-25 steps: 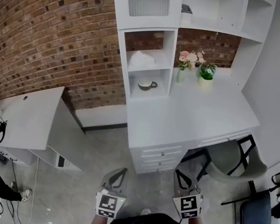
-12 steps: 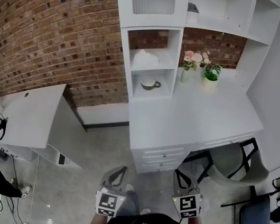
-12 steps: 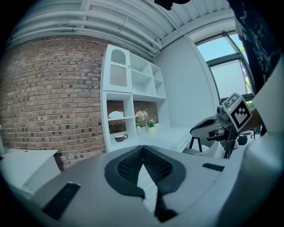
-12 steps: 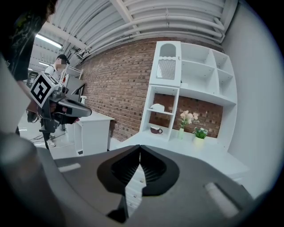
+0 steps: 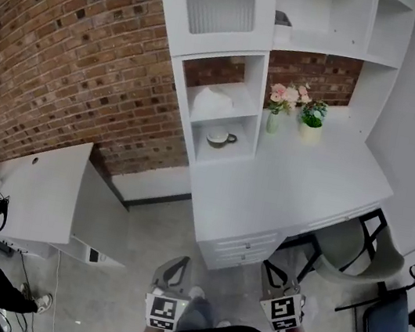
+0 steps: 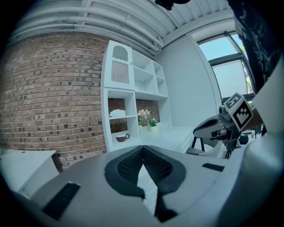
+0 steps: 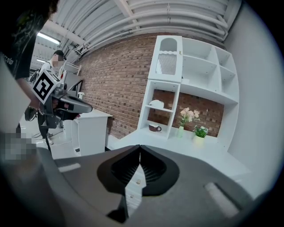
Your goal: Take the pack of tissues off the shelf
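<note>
Approach | L gripper (image 5: 176, 265), R gripper (image 5: 275, 272): fingers together, empty | pack of tissues (image 5: 213, 97) 12 o'clock | open fingers early, enter level.

No word, number or brand is showing clearly enough to read. The only signs are black-and-white square markers, one facing up on the cube (image 5: 163, 312) of the left gripper (image 5: 183, 261) and one on the cube (image 5: 282, 312) of the right gripper (image 5: 268, 266). White print is running across the person's dark shirt (image 7: 17, 42), too blurred to read.
</note>
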